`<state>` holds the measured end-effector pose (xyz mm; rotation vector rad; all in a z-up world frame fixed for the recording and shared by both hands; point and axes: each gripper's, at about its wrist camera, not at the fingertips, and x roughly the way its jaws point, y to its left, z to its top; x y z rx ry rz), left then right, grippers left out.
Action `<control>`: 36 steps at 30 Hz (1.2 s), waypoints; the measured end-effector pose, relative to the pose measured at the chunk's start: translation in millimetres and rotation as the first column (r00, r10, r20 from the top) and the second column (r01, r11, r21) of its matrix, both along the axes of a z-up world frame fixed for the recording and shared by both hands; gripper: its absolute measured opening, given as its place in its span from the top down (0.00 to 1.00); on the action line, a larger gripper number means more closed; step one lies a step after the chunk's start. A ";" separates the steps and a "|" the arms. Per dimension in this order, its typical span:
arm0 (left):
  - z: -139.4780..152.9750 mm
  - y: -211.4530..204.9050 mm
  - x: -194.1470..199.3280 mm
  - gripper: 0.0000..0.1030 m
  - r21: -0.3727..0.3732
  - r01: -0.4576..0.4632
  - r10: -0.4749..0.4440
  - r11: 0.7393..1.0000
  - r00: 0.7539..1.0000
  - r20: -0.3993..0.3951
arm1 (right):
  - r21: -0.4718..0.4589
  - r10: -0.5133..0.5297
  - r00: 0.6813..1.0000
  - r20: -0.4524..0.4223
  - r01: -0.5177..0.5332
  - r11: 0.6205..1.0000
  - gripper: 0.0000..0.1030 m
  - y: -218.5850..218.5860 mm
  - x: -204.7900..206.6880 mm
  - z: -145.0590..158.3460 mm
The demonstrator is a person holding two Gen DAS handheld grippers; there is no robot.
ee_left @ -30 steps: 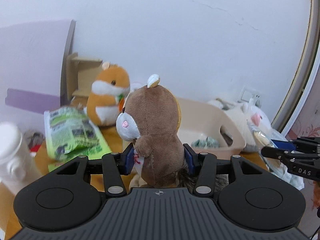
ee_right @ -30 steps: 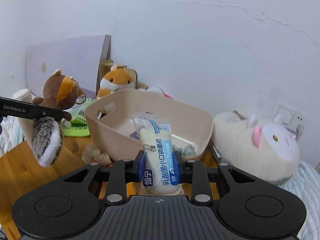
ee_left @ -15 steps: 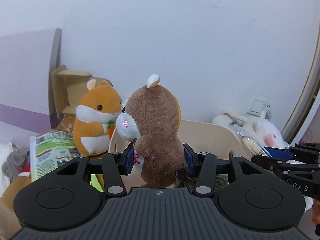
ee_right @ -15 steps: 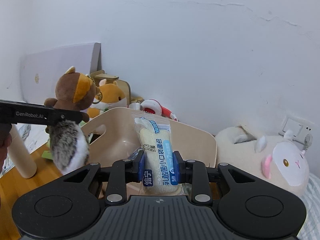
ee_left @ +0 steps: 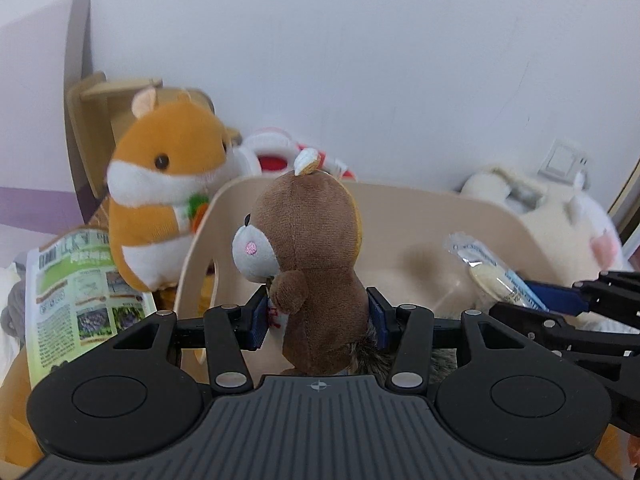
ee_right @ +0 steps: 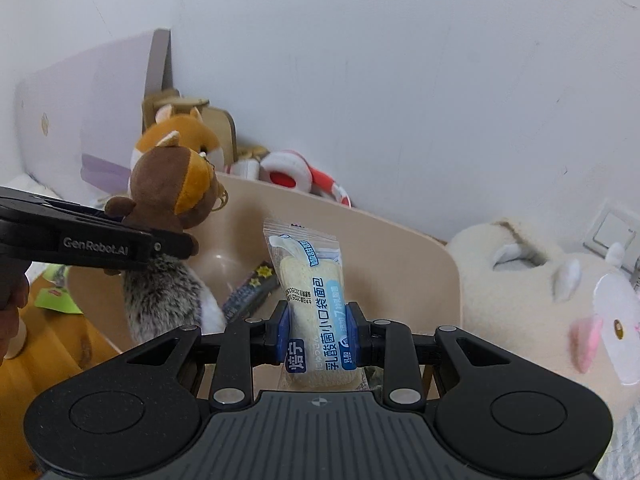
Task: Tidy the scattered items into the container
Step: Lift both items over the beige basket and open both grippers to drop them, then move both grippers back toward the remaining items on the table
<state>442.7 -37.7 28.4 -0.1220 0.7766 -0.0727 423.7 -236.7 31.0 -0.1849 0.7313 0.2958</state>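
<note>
My left gripper [ee_left: 318, 320] is shut on a brown plush squirrel [ee_left: 316, 256] with a grey bushy tail, held upright over the near left rim of the beige plastic bin [ee_left: 400, 204]. In the right wrist view the squirrel [ee_right: 172, 196] hangs from the left gripper at the bin's left wall. My right gripper [ee_right: 318, 332] is shut on a packaged bread roll [ee_right: 316, 300] in a clear blue-and-white wrapper, held over the bin [ee_right: 424, 256]. The roll also shows in the left wrist view [ee_left: 492, 276]. A dark wrapped item [ee_right: 250, 292] lies inside the bin.
An orange hamster plush [ee_left: 164, 204] stands left of the bin, with a green printed bag [ee_left: 76, 280] beside it. A red-and-white plush [ee_right: 292, 172] lies behind the bin. A cream animal plush [ee_right: 560, 304] lies to the right. The wall is close behind.
Both grippers have moved forward towards the bin with their loads. The squirrel and the bread roll now hang over the bin's opening, which looks larger and closer.
</note>
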 end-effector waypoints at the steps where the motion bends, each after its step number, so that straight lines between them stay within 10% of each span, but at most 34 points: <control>1: -3.0 -0.2 1.1 0.51 0.001 0.005 -0.005 1.000 1.000 -0.014 | -0.006 0.003 1.000 -0.007 -0.003 1.000 0.74 1.6 2.5 -2.9; 19: -18.1 -7.5 -1.3 0.49 0.056 0.054 -0.049 0.997 0.995 -0.084 | -0.091 0.019 0.995 -0.094 -0.027 0.996 0.73 16.5 14.8 -35.8; 28: -3.9 0.1 -12.1 0.28 0.064 0.019 -0.018 0.998 1.000 -0.018 | -0.113 -0.010 0.999 -0.031 0.007 0.994 0.33 7.7 -1.1 -24.5; 36: 9.8 6.8 -38.6 0.23 0.115 0.016 -0.021 0.993 0.999 0.037 | -0.123 0.004 1.000 0.008 -0.003 0.992 0.22 7.6 -28.2 -10.5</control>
